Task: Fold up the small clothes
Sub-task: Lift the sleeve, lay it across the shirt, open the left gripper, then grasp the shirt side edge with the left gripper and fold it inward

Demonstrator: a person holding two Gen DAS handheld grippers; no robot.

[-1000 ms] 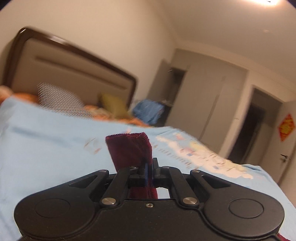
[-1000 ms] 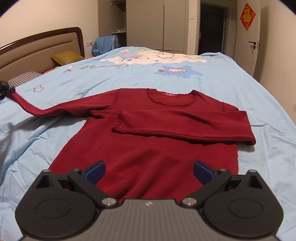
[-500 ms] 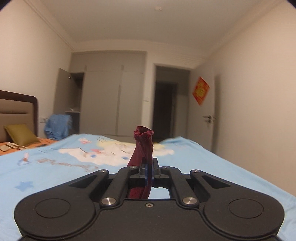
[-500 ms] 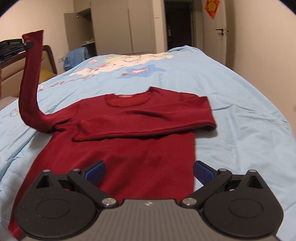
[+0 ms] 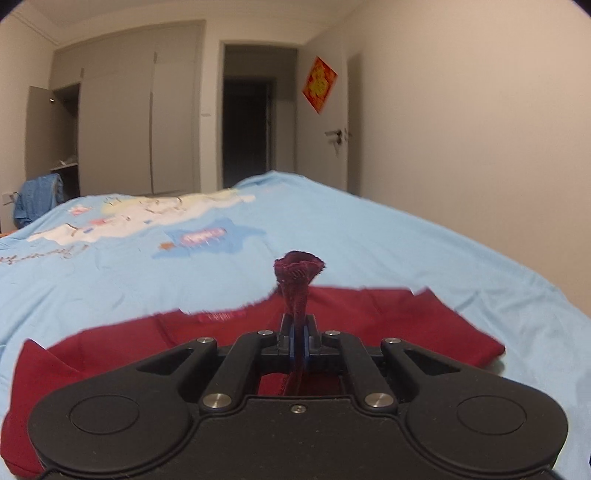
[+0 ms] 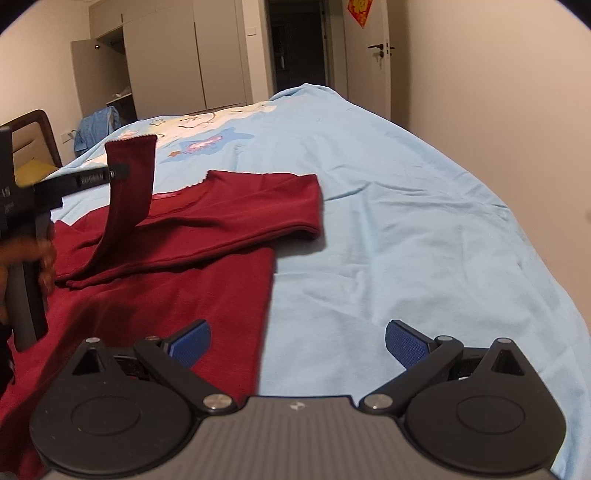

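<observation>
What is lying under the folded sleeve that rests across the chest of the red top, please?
Under the folded sleeve lies the red top itself: its chest and neckline show around it. Beneath that is the blue bedspread. The strip of chest directly under the sleeve is covered.

Bed (image 6: 406,184) under light-blue printed cover, dark-red top (image 6: 221,221) spread on it

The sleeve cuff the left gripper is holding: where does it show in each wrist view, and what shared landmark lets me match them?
Left wrist view: the sleeve cuff stands at centre, sticking up just past the left gripper, which is pinching the sleeve.
Right wrist view: the cuff is upper left, held above the sweater by the left gripper.
Shared landmark: the red door decoration beside the dark doorway.
</observation>
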